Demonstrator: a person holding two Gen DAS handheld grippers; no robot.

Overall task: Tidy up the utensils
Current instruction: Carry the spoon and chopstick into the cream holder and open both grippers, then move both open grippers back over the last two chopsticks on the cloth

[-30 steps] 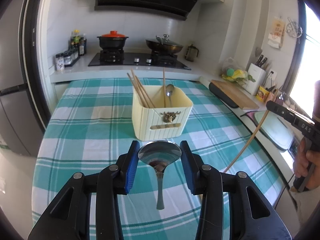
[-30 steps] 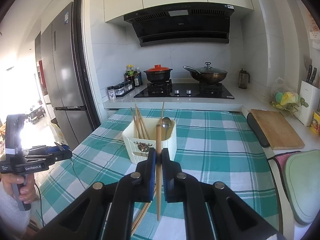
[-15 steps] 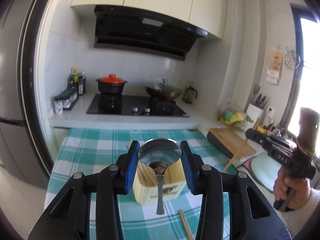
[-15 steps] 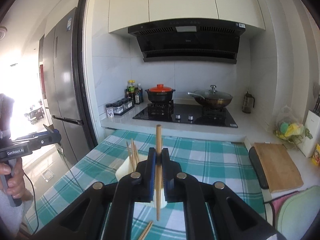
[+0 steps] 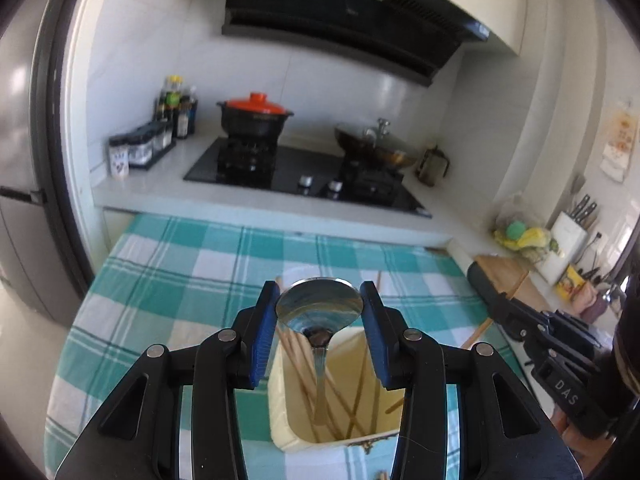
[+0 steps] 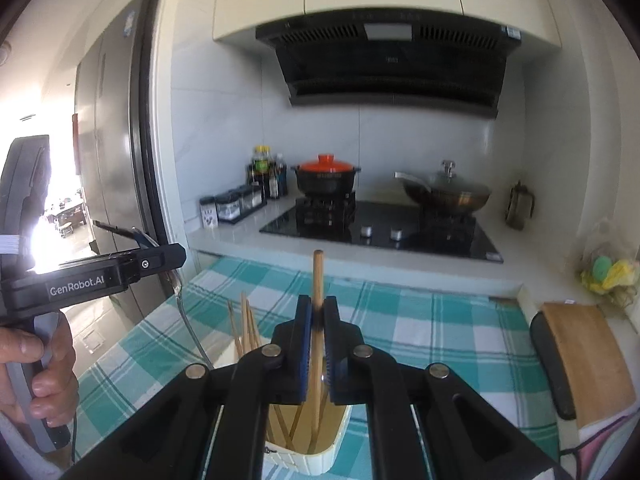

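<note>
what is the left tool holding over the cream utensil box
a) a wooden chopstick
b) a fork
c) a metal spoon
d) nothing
c: in the left wrist view the left tool grips the bowl of a metal spoon between its blue pads, handle hanging down into the cream utensil box; the chopstick is in the right tool.

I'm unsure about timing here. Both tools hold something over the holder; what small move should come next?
Probably lower the spoon a little, then open the left gripper: its handle already points down into the cream holder, among chopsticks.
</note>
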